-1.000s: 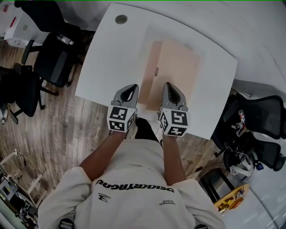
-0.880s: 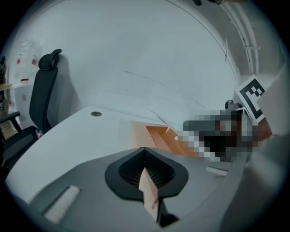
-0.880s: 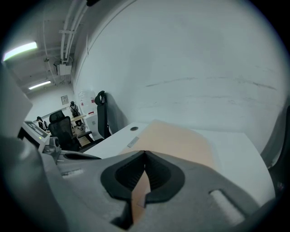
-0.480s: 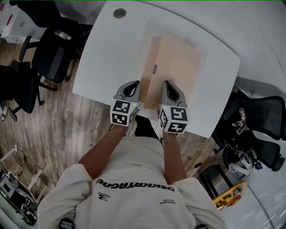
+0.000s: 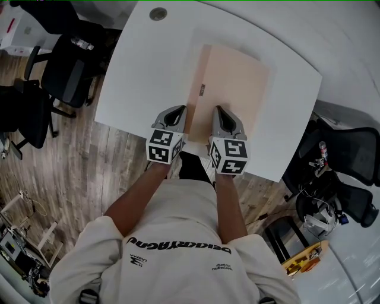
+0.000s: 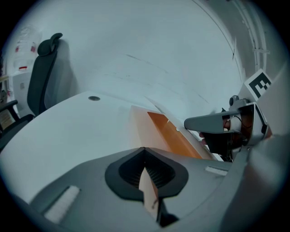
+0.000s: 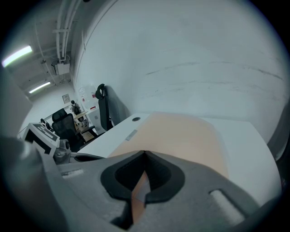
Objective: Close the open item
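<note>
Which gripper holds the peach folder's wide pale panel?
The right gripper: it clamps the flat peach folder by its broad panel; the left gripper pinches the narrow darker strip.

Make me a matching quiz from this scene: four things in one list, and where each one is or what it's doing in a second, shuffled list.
Things:
1. left hand-held gripper
2. right hand-held gripper
3. round cable hole
4. black office chair

Places or states:
A. shut on the wide right panel of the peach folder
B. on the wooden floor, left of the table
C. shut on the folder's narrower left flap
D. in the white table top, near its far left corner

Pairs: 1-C, 2-A, 3-D, 4-B
</note>
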`<state>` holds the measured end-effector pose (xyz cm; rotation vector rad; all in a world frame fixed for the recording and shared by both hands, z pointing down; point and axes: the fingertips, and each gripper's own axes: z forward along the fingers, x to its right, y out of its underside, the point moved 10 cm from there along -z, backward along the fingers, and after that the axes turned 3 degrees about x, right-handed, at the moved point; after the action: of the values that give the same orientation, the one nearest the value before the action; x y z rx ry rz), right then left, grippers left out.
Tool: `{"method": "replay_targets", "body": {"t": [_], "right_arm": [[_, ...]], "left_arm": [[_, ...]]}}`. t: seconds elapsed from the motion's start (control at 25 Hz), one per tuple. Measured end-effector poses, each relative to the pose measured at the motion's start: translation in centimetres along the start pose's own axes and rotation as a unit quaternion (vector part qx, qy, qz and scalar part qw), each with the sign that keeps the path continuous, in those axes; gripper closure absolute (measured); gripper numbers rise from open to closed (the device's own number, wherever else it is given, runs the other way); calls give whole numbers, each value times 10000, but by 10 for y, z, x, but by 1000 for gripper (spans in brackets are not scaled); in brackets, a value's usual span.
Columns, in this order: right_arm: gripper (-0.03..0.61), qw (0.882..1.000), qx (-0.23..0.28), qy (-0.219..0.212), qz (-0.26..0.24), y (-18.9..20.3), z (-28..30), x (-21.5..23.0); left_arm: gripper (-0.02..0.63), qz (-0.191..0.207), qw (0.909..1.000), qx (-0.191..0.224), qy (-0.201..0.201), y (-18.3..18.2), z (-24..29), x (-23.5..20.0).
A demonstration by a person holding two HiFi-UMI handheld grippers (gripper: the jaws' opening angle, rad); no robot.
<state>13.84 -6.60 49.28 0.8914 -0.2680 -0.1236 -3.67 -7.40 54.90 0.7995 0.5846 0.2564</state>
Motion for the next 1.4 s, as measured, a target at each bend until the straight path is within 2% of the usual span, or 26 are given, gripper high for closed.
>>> {"method": "replay_targets", "body": {"t": [0.48, 1.4], "right_arm": [[577, 9994, -289, -168, 78, 13, 12, -4], [577, 9969, -703, -283, 188, 29, 27, -8]], "left_arm": [[612, -236, 9996, -95, 131, 3, 2, -5], [611, -329, 9991, -155, 234, 2, 2, -8]]}}
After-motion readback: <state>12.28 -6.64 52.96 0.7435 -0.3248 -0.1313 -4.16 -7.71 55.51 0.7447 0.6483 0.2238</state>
